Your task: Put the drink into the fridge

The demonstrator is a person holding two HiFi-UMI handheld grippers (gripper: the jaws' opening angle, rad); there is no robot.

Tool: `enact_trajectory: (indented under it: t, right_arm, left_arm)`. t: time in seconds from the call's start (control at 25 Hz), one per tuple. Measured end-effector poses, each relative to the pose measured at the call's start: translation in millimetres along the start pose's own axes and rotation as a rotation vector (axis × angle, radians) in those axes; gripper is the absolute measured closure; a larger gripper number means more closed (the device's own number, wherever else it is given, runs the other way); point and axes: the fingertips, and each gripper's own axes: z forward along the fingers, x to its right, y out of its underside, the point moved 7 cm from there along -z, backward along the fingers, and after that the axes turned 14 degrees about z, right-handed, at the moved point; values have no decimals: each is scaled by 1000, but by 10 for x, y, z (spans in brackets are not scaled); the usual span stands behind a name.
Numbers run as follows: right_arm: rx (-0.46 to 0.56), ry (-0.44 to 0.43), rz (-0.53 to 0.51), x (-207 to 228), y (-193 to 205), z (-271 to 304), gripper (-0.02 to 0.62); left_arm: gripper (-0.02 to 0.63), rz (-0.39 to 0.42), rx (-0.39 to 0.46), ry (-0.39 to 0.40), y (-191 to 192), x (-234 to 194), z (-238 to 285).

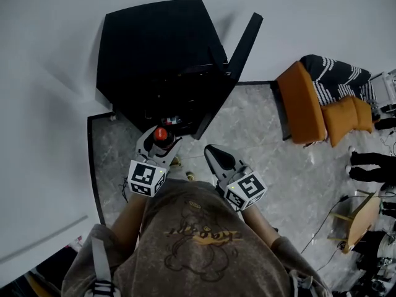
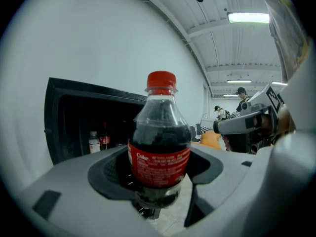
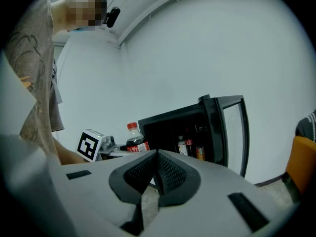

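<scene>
Drink (image 2: 159,147), a red-capped cola bottle, stands upright clamped in our left gripper (image 1: 159,146), just short of the open black fridge (image 1: 162,54) at 12 o'clock; our right gripper (image 3: 157,158), jaws pressed together on nothing, hangs at the bottle's 3 o'clock

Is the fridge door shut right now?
No, the fridge door stands swung open in the right gripper view, with bottles showing inside the fridge.
</scene>
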Motion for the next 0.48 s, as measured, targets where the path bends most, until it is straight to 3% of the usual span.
enact_trajectory:
  t: [0.48]
  right_arm:
    - [-20,-2,-7,78,-64,280,574]
  left_arm:
    - [293,0,-29,-50,298,-233,421]
